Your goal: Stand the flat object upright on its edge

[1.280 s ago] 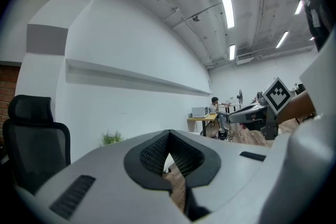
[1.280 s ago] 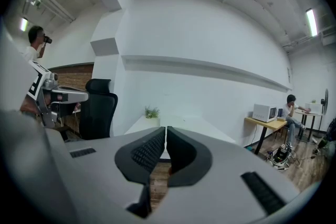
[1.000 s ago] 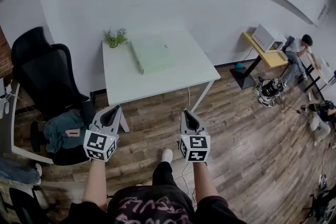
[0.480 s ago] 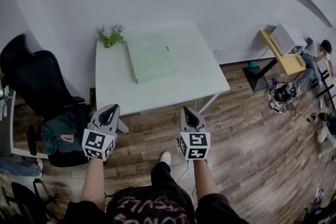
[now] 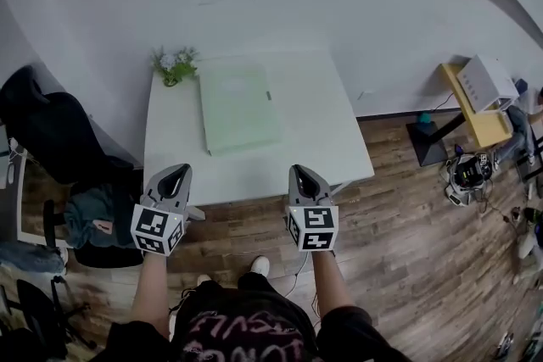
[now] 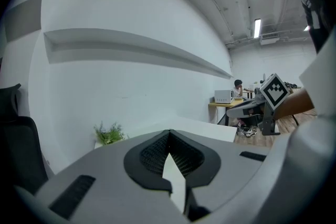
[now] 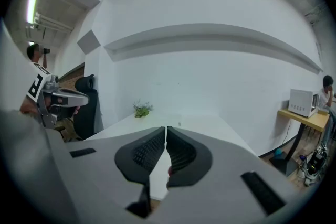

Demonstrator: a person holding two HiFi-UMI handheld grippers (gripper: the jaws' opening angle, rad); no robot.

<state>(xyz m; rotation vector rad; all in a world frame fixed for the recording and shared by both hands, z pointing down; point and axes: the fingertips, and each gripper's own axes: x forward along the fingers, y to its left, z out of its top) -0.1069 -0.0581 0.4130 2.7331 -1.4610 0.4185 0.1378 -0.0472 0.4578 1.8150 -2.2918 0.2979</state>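
Observation:
A flat pale green box lies on the white table, left of its middle. My left gripper hovers at the table's near edge on the left, its jaws shut with nothing in them. Level with it on the right, my right gripper is also at the near edge, jaws shut and empty. Both point toward the table and stand well short of the box. The box hardly shows in the gripper views.
A small potted plant stands at the table's far left corner, also seen in the gripper views as the plant and the plant. A black office chair with clothes is left of the table. A yellow desk with a white box stands at right.
Both grippers have come forward from over the wooden floor to the table's near edge. The table and the green box now lie closer in view. The jaws stay shut.

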